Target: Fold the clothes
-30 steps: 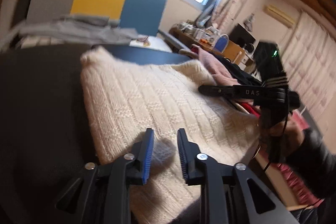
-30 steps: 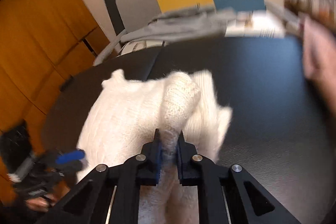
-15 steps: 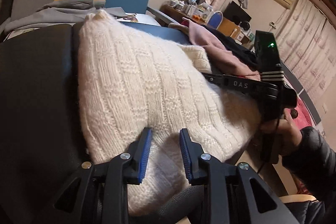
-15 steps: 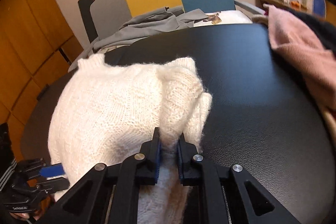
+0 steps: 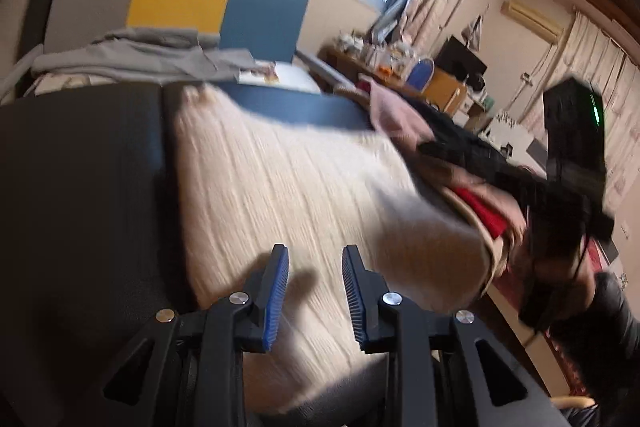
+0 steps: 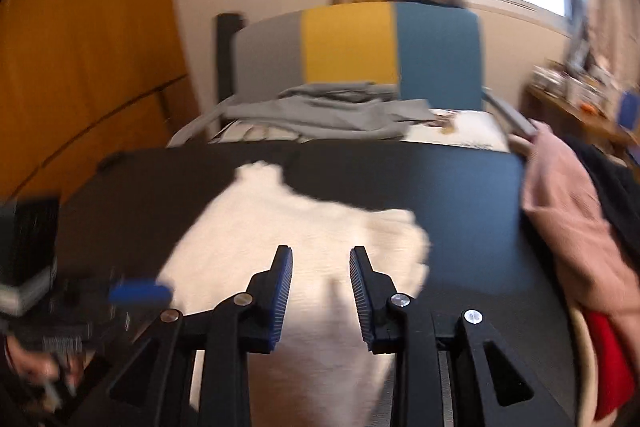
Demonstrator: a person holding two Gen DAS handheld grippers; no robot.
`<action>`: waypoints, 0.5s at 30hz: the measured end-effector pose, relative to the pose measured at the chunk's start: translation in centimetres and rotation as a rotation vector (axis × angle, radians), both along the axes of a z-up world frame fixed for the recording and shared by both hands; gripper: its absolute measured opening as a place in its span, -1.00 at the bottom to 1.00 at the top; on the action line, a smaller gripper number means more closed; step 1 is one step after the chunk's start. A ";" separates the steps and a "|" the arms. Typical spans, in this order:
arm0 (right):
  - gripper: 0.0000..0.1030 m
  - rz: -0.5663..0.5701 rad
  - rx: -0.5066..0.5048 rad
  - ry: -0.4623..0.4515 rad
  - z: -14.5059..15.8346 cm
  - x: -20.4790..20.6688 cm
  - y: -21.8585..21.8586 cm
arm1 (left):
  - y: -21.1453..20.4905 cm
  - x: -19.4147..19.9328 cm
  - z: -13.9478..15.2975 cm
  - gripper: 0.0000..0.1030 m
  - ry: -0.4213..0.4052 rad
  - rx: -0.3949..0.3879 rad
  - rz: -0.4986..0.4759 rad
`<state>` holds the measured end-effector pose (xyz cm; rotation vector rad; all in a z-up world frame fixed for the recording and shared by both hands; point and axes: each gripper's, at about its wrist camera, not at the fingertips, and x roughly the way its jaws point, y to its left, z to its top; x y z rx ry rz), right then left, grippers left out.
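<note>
A cream knitted sweater [image 5: 280, 187] lies folded on the black table [image 5: 80, 167]. My left gripper [image 5: 314, 251] hovers over its near edge, open, with nothing between the blue pads. In the right wrist view the same sweater [image 6: 304, 227] lies flat on the table [image 6: 460, 187]. My right gripper [image 6: 320, 251] is above it, and its jaws are opening with no cloth pinched between them. The left gripper [image 6: 140, 293] shows blurred at the lower left of that view. The right gripper's black body [image 5: 576, 163] shows blurred at the right of the left wrist view.
A chair with a grey, yellow and blue back [image 6: 360, 47] stands behind the table and carries a grey garment [image 6: 320, 111]. A pile of pink [image 6: 568, 219], black and red [image 6: 608, 367] clothes lies on the table's right side. An orange wooden wall [image 6: 80, 67] is at the left.
My right gripper let go of the sweater fold that it was pinching and its jaws spread apart. The fold dropped and the sweater lies flatter. My left gripper stayed open.
</note>
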<state>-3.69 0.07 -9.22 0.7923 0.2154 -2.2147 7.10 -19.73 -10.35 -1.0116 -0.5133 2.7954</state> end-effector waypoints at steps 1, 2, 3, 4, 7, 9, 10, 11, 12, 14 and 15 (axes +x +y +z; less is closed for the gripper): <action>-0.41 0.013 0.018 -0.003 -0.4 0.0 -0.6 | -0.6 -0.6 0.5 -0.46 0.009 -0.013 0.011; -0.41 0.017 0.036 -0.005 -0.7 0.0 -1.1 | -1.3 -1.6 0.8 -0.46 0.003 -0.015 0.011; -0.41 0.014 0.053 -0.010 -1.1 -0.2 -1.4 | -2.0 -2.7 1.1 -0.46 -0.003 -0.017 0.010; -0.40 0.011 0.062 -0.022 -1.5 -0.4 -1.5 | -2.7 -3.8 1.4 -0.46 -0.010 -0.018 0.008; -0.38 -0.002 0.090 -0.075 -3.4 -0.8 -1.3 | -4.2 -7.2 1.3 -0.46 -0.047 -0.044 -0.004; -0.27 -0.019 0.114 -0.094 -5.1 -0.9 -0.7 | -4.8 -9.4 0.7 -0.46 -0.076 -0.076 -0.016; -0.26 -0.025 0.112 -0.103 -5.9 -0.8 -0.3 | -4.9 -10.7 0.5 -0.46 -0.087 -0.092 -0.025; -0.26 -0.030 0.101 -0.099 -6.5 -0.7 0.3 | -4.8 -11.8 0.4 -0.46 -0.095 -0.103 -0.037; -0.26 -0.032 0.083 -0.087 -7.0 -0.4 0.9 | -4.6 -12.7 0.1 -0.46 -0.104 -0.120 -0.044; -0.26 -0.037 0.057 -0.083 -7.4 -0.2 1.7 | -4.0 -14.4 -0.8 -0.46 -0.149 -0.157 -0.054; -0.25 -0.038 0.048 -0.083 -7.6 -0.1 1.9 | -3.5 -15.3 -1.7 -0.46 -0.187 -0.177 -0.059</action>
